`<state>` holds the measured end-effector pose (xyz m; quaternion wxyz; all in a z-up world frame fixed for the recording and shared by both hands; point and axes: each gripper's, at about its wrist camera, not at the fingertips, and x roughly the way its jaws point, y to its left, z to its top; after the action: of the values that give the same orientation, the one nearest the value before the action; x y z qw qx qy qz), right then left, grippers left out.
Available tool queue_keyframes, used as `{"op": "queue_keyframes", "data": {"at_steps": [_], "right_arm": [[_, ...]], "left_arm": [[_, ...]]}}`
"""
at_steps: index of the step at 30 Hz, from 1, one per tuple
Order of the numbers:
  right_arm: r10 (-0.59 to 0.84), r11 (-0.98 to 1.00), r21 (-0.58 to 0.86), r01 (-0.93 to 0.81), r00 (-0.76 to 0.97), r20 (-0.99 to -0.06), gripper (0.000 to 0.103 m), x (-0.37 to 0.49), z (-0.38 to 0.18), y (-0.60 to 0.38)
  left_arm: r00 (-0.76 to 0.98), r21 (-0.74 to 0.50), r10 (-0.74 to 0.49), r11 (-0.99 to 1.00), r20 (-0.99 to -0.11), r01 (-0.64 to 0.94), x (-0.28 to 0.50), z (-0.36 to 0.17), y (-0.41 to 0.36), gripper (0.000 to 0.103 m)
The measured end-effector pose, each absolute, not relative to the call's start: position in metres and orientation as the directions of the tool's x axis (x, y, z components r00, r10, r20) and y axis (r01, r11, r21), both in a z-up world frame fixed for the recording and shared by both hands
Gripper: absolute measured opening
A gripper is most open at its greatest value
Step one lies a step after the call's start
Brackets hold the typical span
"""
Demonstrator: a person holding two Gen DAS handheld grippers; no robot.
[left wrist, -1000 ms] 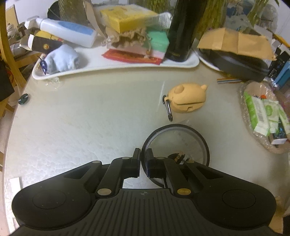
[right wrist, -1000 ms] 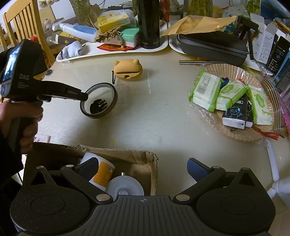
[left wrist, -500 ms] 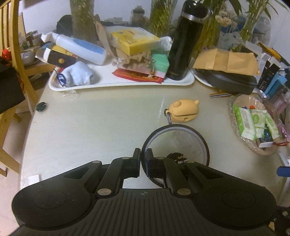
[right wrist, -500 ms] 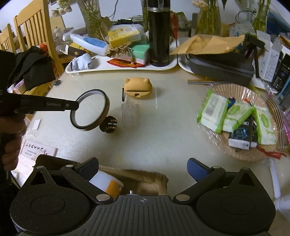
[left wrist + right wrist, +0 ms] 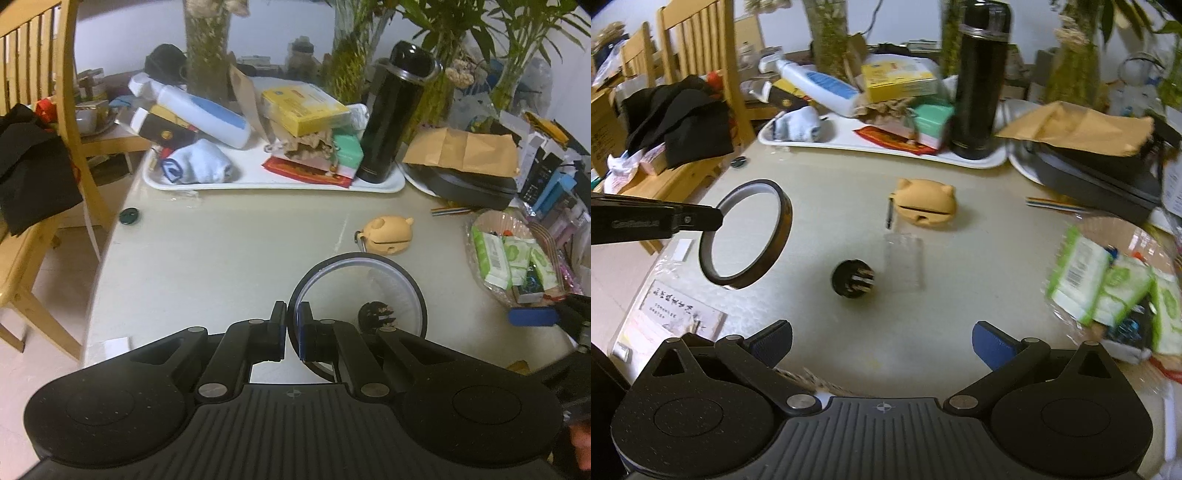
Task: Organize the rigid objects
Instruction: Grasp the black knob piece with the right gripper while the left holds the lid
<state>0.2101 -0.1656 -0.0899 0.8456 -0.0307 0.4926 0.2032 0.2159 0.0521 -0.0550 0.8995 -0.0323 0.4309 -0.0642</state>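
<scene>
A dark ring of tape (image 5: 356, 257) hangs above the table with my left gripper (image 5: 293, 314) shut on its near rim. In the right wrist view the same tape ring (image 5: 786, 221) is tilted in the air, and the left gripper (image 5: 714, 219) reaches in from the left. Below it on the table lies a small black round piece (image 5: 852, 282) with pale prongs. An orange animal-shaped case (image 5: 927, 205) with a clip sits farther back. My right gripper (image 5: 882, 341) is open over the table's near part, with nothing between its fingers.
A white tray (image 5: 258, 184) at the back carries a lotion bottle, boxes, a sock and a tall black flask (image 5: 397, 114). A basket of wipes (image 5: 1108, 288) sits at the right. A clear plastic piece (image 5: 903, 264) lies by the black piece. A wooden chair (image 5: 77, 147) stands at the left.
The left gripper has lifted the tape ring up and leftward off the small black piece, which now lies bare. The right gripper has moved forward, and the box below it has left view.
</scene>
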Motion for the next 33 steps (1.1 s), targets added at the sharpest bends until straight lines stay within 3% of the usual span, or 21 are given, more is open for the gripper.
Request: {"op": "queue_keyframes", "data": {"at_steps": [5, 16, 23, 27, 30, 33], "right_arm": [[0.337, 0.904, 0.167, -0.394, 0.413, -0.846, 0.101, 0.221, -0.098, -0.152], [0.322, 0.929, 0.221, -0.298, 0.350, -0.880, 0.080, 0.257, -0.132, -0.128], [0.281, 0.940, 0.183, -0.288, 0.350, -0.894, 0.077, 0.271, -0.145, -0.105], [0.268, 0.945, 0.179, -0.273, 0.335, -0.903, 0.067, 0.279, -0.156, -0.097], [0.248, 0.948, 0.157, -0.277, 0.334, -0.909, 0.046, 0.281, -0.162, -0.092], [0.247, 0.951, 0.161, -0.265, 0.332, -0.910, 0.045, 0.280, -0.161, -0.094]], "left_arm": [[0.636, -0.116, -0.138, 0.990, -0.759, 0.076, 0.206, -0.048, 0.065, 0.007], [0.653, -0.147, -0.143, 0.988, -0.744, 0.048, 0.186, -0.046, 0.092, 0.007], [0.646, -0.147, -0.131, 0.989, -0.752, 0.029, 0.177, -0.052, 0.107, 0.007], [0.641, -0.152, -0.127, 0.988, -0.757, 0.017, 0.175, -0.056, 0.113, 0.007], [0.637, -0.157, -0.129, 0.988, -0.760, 0.013, 0.173, -0.058, 0.115, 0.007], [0.635, -0.159, -0.131, 0.987, -0.762, 0.014, 0.171, -0.059, 0.115, 0.007]]}}
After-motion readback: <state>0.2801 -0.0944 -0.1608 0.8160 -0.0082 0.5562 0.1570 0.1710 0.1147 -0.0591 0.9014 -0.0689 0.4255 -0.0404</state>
